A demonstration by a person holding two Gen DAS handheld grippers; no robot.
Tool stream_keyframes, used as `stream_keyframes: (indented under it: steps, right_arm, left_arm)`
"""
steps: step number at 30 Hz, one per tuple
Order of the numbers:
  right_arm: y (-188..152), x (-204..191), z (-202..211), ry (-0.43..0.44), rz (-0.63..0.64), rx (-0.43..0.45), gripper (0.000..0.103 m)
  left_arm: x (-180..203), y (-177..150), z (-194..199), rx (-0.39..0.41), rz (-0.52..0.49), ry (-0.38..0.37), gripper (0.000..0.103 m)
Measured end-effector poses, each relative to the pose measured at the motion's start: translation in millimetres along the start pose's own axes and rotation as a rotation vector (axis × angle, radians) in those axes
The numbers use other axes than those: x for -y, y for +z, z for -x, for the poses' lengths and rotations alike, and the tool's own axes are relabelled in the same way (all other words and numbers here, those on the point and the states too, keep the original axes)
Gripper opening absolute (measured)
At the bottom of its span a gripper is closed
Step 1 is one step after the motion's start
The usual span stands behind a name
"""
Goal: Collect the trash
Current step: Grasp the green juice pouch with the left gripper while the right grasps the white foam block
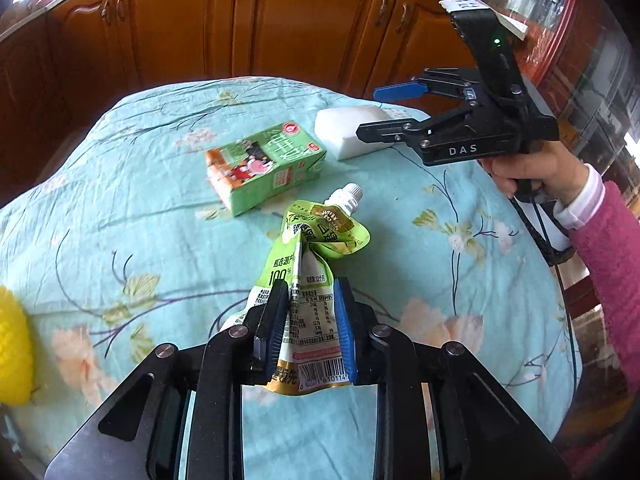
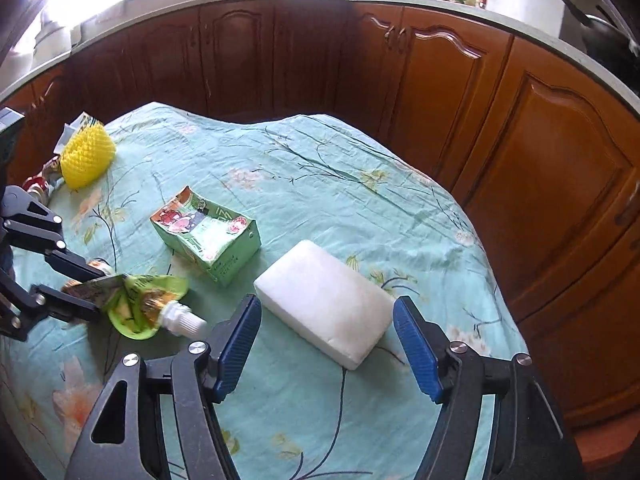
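Left gripper (image 1: pixel 311 320) pinching crumpled juice pouch (image 1: pixel 312 264) at its base — lift straight, keep squeeze; right gripper (image 2: pixel 326 344) spread wide over foam block (image 2: pixel 324 300) — centre before closing.

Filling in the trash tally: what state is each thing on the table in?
Spout pouch: crumpled, capped, clamped by left gripper.
Green carton: dented, lying on its side.
White foam block: lying flat, ungripped.
Right gripper: open, the block's near end between its pads.
Yellow foam net: lying loose.
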State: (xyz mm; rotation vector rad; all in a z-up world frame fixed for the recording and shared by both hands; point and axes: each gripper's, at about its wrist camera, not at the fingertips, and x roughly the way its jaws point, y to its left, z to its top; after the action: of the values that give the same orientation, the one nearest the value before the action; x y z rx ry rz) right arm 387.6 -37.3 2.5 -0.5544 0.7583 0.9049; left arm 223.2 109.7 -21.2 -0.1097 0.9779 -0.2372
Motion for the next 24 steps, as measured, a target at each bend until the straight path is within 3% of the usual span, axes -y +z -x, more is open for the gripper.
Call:
stream_keyframes:
  steps: [5, 10, 13, 20, 24]
  right_arm:
    - [11, -5, -28, 0.017, 0.093, -0.071, 0.071]
    - [7, 0, -27, 0.053, 0.025, -0.093, 0.069]
    - [-3, -6, -23, 0.014, 0.023, -0.108, 0.061]
    - [-16, -3, 10, -0.045, -0.102, -0.079, 0.052]
    - [-32, -8, 50, -0.006, -0.220, -0.023, 0.052]
  left_arm:
    - [-10, -12, 10, 0.005, 0.044, -0.006, 0.022]
    - [-6, -10, 9, 0.010, 0.052, -0.003, 0.023]
    - [1, -6, 5, 0.014, 0.032, 0.014, 0.023]
    - [3, -6, 9, 0.028, 0.070, -0.021, 0.023]
    - [8, -8, 15, 0.054, 0.083, -0.039, 0.023]
